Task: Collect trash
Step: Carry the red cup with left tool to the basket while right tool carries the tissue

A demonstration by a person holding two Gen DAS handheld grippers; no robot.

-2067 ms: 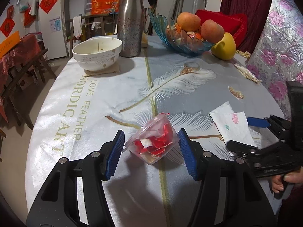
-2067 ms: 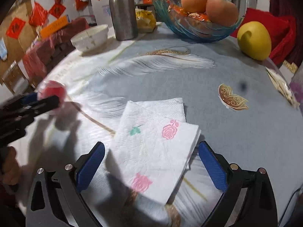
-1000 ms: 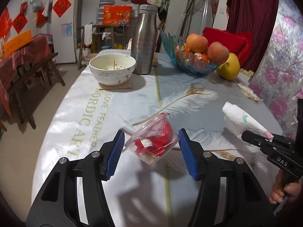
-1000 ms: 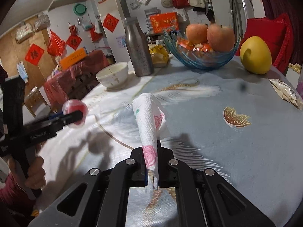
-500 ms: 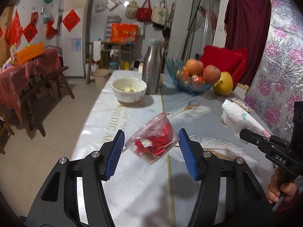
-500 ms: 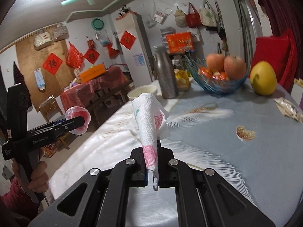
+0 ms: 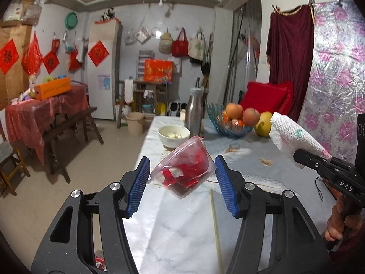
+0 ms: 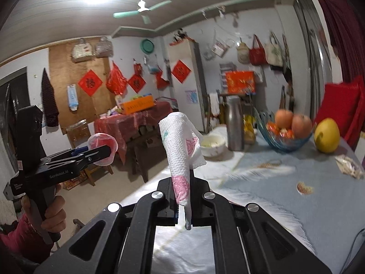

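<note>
Clear plastic tub & tissue both held up above the counter

L gripper (image 7: 182,190) fingers narrow, clamped on the clear plastic cup of red wrappers (image 7: 184,172), tilted w/ mouth up-left; R gripper (image 8: 183,202) fingers shut tight on the white rose-print paper napkin (image 8: 180,150), which stands up. White feather-print counter (image 7: 182,223) lies below. Judgement: keep the cup mouth up so wrappers don't spill en route to a bin; none clearly in view.
</note>
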